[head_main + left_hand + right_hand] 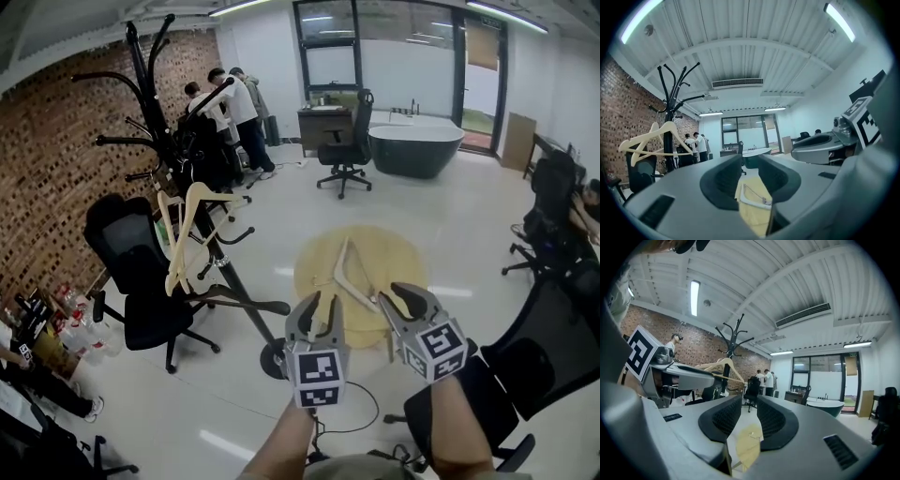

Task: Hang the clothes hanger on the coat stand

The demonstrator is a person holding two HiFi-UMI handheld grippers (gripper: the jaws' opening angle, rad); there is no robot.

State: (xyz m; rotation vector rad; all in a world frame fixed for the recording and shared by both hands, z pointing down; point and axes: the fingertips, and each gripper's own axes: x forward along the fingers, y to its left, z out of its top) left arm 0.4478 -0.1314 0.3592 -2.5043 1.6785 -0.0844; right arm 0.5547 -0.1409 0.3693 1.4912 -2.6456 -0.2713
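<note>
A black coat stand [155,112] rises at the left, and a pale wooden hanger [185,230] hangs from one of its arms. Another light hanger [349,272] lies on the round yellow table [403,258] just beyond both grippers. My left gripper [322,305] and right gripper [394,295] are held side by side above the table's near edge. Both stand open with nothing between the pads. The left gripper view looks through the left gripper [750,171] at the table hanger [754,197], with the hung hanger [654,138] at the left. Over the right gripper [749,413], the hung hanger [723,366] shows on the stand [731,341].
A black office chair [141,272] stands beside the coat stand, and another [525,375] is at my right. Several people [230,117] stand at the back left near a desk. A dark bathtub [415,145] sits at the back. Bottles [56,319] stand along the brick wall.
</note>
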